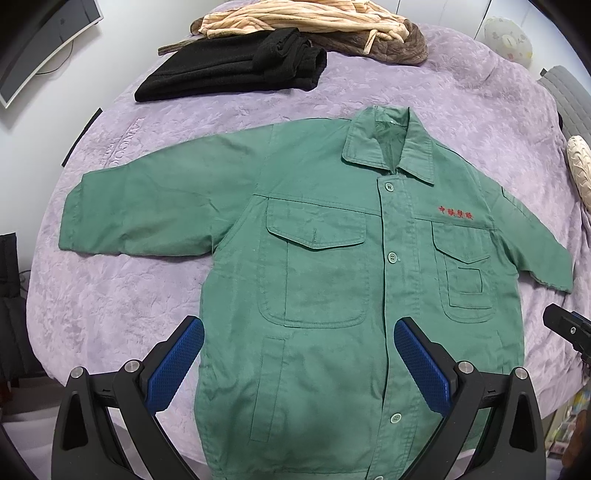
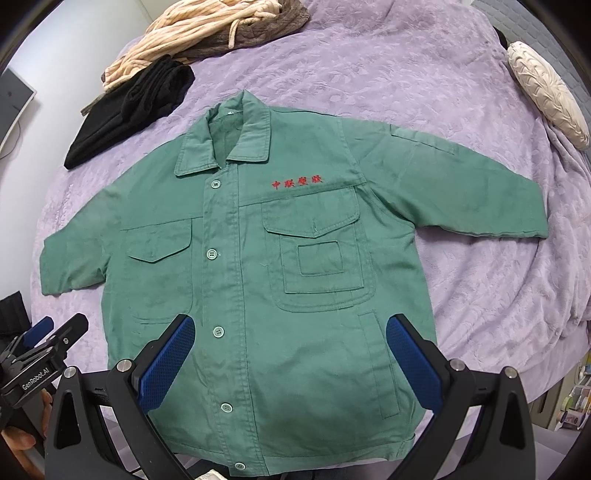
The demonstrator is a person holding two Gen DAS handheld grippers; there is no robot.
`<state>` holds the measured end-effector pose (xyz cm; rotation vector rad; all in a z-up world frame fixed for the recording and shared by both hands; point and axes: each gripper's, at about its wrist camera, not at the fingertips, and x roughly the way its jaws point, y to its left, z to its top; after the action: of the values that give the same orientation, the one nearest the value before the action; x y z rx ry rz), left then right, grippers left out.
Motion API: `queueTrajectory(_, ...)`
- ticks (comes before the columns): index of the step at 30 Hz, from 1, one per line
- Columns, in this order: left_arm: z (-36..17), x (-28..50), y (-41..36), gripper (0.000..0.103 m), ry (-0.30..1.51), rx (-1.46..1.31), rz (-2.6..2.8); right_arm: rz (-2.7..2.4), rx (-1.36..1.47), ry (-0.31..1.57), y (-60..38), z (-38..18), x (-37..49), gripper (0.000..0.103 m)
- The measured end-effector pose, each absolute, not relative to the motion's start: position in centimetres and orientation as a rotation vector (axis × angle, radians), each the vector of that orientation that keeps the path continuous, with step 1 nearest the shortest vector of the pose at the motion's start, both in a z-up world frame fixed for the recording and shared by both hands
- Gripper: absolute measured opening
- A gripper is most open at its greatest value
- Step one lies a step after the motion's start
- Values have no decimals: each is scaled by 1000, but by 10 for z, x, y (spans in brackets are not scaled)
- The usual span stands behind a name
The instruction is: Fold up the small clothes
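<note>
A small green button-up jacket [image 1: 325, 266] with chest pockets and red embroidery lies flat, front up, sleeves spread, on a purple bedspread [image 1: 110, 295]. It also shows in the right wrist view [image 2: 258, 266]. My left gripper [image 1: 299, 332] is open and empty, hovering above the jacket's lower left half near the hem. My right gripper [image 2: 290, 328] is open and empty above the jacket's lower right half. The left gripper also shows at the lower left of the right wrist view [image 2: 48, 339]; part of the right gripper shows at the right edge of the left wrist view [image 1: 569, 328].
A folded black garment [image 1: 229, 70] and a pile of beige striped and brown clothes [image 1: 314, 26] lie at the far side of the bed. A cream pillow [image 2: 546, 92] lies at the right. A monitor [image 1: 33, 48] stands beyond the bed's left edge.
</note>
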<state>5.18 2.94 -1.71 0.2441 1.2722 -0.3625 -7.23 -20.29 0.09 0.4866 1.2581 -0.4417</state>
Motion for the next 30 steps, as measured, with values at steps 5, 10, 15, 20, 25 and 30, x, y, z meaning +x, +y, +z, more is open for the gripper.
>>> queueTrajectory(5,-25,59,37,103,1283,214,-387,-403,469,1250,-186,1,-59,103)
queueTrajectory(10,-43,79,67,103,1284,85,-423,-343,440,1277,-158,-9,-39,103)
queueTrajectory(15,-72,117,124,103,1246,-21,-348,-267,422,1324,-121,-30,-17,103)
queueTrajectory(20,-111,166,209,103,1199,-126,-168,-191,401,1395,-82,-58,4,103)
queueTrajectory(25,-156,214,292,103,1189,-241,22,-143,383,1458,-54,-80,18,103)
queueTrajectory(30,-182,255,341,103,1159,-311,126,-132,351,1502,-38,-95,30,103)
